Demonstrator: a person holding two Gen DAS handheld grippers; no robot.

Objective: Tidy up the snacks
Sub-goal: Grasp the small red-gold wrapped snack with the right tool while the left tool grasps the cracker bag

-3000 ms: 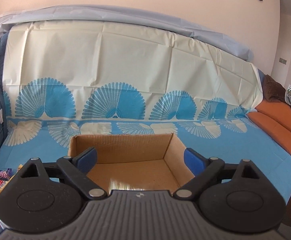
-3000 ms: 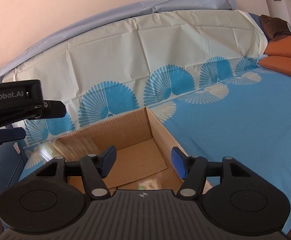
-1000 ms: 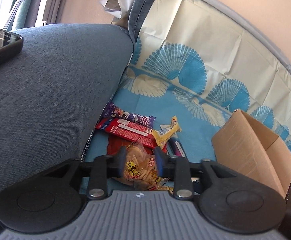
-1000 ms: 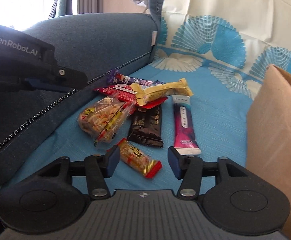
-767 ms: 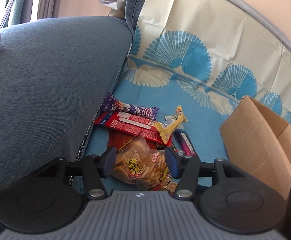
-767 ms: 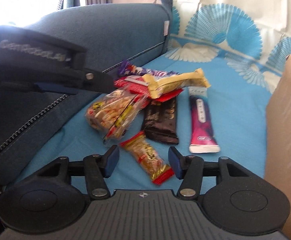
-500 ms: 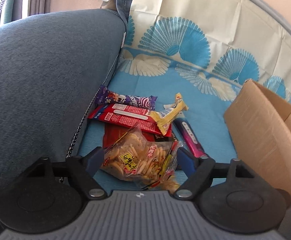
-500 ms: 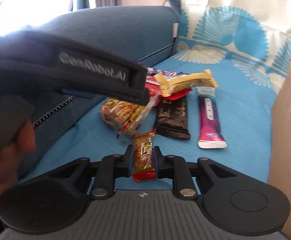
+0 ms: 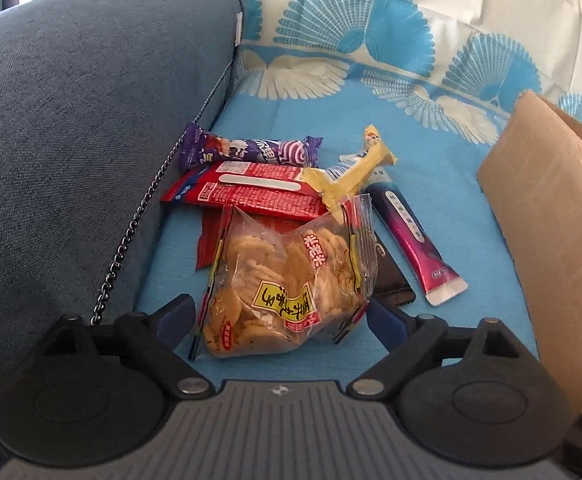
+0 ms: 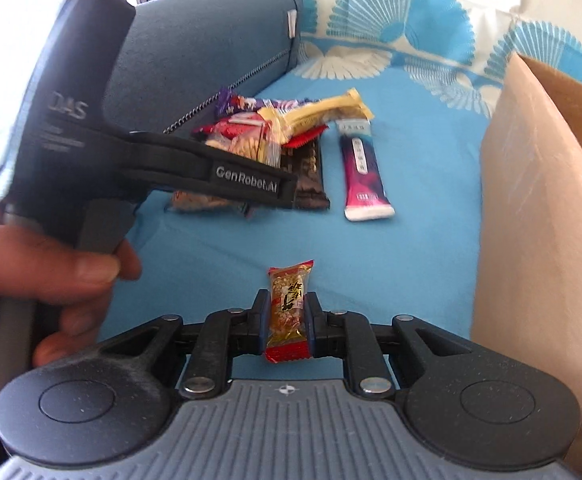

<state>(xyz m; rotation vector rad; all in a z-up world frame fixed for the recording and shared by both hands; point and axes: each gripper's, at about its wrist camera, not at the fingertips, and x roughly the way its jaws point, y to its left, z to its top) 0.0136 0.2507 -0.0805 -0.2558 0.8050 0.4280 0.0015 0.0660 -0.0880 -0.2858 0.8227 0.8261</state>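
Note:
My right gripper (image 10: 287, 316) is shut on a small red-ended peanut snack bar (image 10: 289, 312) and holds it above the blue sofa cover. My left gripper (image 9: 281, 314) is open, its jaws on either side of a clear bag of crackers (image 9: 287, 284) that lies on the cover. Behind the bag lie a red packet (image 9: 247, 192), a purple bar (image 9: 247, 150), a yellow bar (image 9: 351, 178), a magenta tube (image 9: 411, 236) and a dark bar (image 9: 389, 280). The cardboard box (image 9: 555, 240) stands at the right; it also shows in the right wrist view (image 10: 543, 208).
The blue sofa armrest (image 9: 71, 140) rises at the left, close to the snack pile. The patterned cover (image 9: 371, 40) runs up the backrest. In the right wrist view the left gripper's body (image 10: 131, 160) and the hand holding it fill the left side.
My right gripper shut on the peanut snack bar and lifted it. My left gripper opened wide around the cracker bag. Earlier both grippers were over the box, then moved left to the pile.

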